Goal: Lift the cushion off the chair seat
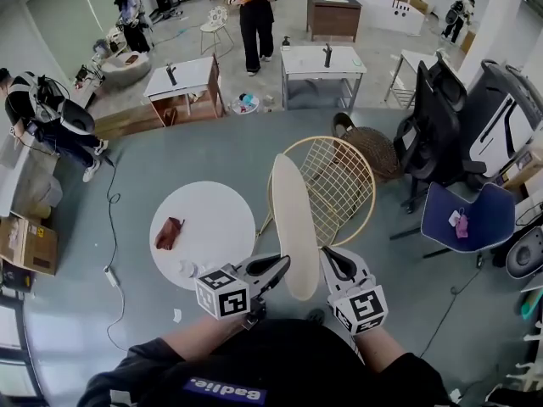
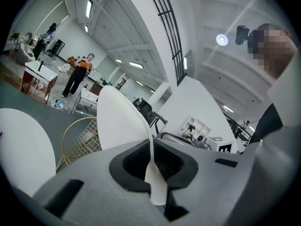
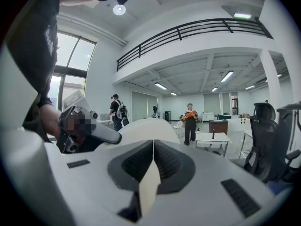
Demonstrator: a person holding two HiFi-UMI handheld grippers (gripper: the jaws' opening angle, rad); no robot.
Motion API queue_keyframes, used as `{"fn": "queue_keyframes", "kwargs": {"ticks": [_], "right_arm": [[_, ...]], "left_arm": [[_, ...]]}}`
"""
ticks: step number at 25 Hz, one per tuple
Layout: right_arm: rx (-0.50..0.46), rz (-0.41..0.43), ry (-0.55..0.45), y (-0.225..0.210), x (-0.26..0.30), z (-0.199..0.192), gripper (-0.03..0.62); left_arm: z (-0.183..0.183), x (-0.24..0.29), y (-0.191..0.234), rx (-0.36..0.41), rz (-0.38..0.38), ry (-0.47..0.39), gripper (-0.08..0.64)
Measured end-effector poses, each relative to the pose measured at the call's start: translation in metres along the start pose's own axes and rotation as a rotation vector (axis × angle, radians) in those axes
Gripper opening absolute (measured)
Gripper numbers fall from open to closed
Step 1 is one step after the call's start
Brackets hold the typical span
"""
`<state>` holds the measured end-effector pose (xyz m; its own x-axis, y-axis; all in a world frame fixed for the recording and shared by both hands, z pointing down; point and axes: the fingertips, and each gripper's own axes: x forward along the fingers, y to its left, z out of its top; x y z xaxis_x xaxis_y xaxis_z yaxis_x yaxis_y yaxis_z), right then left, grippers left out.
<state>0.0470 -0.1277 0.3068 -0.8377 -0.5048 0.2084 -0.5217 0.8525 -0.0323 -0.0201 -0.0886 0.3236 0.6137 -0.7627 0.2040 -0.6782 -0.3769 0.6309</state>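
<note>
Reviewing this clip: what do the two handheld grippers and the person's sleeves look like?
The left gripper and the right gripper both have pale grey bodies with black ribbed jaw pads. Each carries a white cube printed with black square markers. The person's sleeves are black. No cables are visible on either gripper.

Head view steeply down over chair (image 1: 339, 185); gripper views close along jaws; all share cushion (image 1: 294, 219).
</note>
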Motion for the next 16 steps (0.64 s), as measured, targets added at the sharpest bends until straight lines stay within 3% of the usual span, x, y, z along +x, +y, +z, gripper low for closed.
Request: {"fn": "queue_keyframes", "kwargs": {"ticks": [16], "right_arm": [[0.015,0.004,-0.002,0.0032,-0.0023,0.0006,0.026]], "left_arm": [[0.0026,-0.0033,-0.0027,-0.059,-0.008,-0.026,0.031]]}}
